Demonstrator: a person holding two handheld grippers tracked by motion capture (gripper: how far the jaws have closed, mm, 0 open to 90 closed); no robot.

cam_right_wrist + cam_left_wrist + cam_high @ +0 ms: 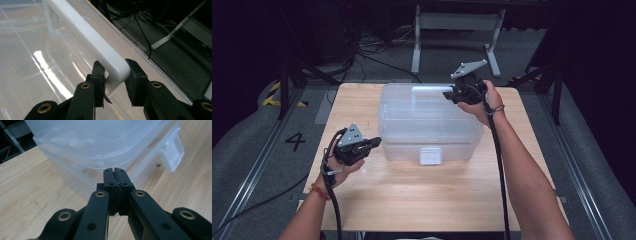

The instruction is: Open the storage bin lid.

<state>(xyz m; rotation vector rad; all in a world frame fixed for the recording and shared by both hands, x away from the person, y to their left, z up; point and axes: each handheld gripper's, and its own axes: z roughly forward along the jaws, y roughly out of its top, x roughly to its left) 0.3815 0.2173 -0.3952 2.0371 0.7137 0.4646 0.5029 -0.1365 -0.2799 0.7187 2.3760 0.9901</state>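
Box [427,125] of clear plastic sits mid-desk [422,195], with bare wood before it and at both sides. Left gripper [115,173], jaws pressed together, points at its near left corner. Right gripper [115,75] straddles the white handle [87,32] at the far right edge, jaws apart.
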